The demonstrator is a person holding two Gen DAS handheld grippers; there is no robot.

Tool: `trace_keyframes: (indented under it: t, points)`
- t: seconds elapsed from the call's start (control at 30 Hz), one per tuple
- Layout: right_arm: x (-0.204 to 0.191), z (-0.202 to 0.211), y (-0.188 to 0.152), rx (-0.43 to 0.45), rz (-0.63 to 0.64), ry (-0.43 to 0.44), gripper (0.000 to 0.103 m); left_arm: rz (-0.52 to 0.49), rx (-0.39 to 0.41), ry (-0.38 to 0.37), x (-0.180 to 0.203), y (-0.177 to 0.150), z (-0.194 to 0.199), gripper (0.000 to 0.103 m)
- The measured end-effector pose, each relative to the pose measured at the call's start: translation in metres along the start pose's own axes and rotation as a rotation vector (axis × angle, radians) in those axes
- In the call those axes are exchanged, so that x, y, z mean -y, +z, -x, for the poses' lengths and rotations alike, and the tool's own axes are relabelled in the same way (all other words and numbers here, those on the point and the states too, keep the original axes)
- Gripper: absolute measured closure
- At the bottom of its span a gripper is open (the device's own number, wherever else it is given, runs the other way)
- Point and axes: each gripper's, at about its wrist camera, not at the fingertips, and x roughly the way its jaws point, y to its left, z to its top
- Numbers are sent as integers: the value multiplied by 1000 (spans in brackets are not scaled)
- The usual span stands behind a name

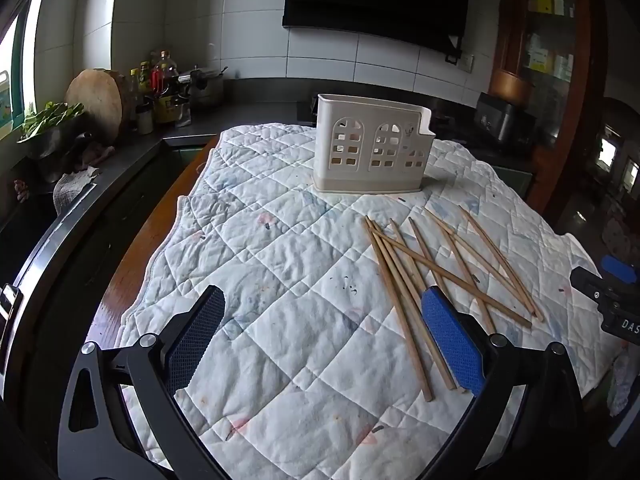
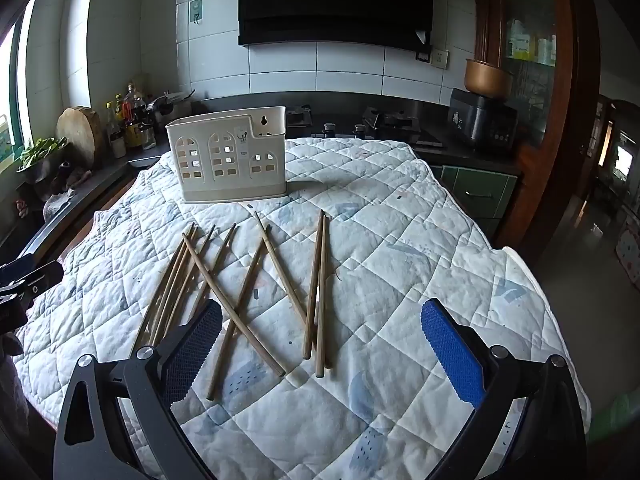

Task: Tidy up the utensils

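Fingers of both the left gripper [image 1: 322,338] and right gripper [image 2: 320,350] are standing wide apart, gripping nothing. Wooden chopsticks [image 2: 248,292] are lying scattered, some crossed, just ahead: probably light, stiff, prone to rolling; pinching mid-shaft looks best. Beyond them a cream utensil holder [image 2: 230,160] is sitting on the soft quilted cloth [image 2: 400,240] covering a kitchen table.

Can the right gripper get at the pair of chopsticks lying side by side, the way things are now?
Probably yes. The right gripper is open and empty, and the pair of chopsticks lies flat on the quilt just ahead between its fingers, with nothing lying across it.
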Motion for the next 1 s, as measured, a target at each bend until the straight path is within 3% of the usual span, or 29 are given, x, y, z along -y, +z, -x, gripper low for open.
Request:
trace_keyframes:
  t: [1.0]
  points:
    - [1,-2,-2,4,2,10,6,11,-32,40,1,-4,-6,5]
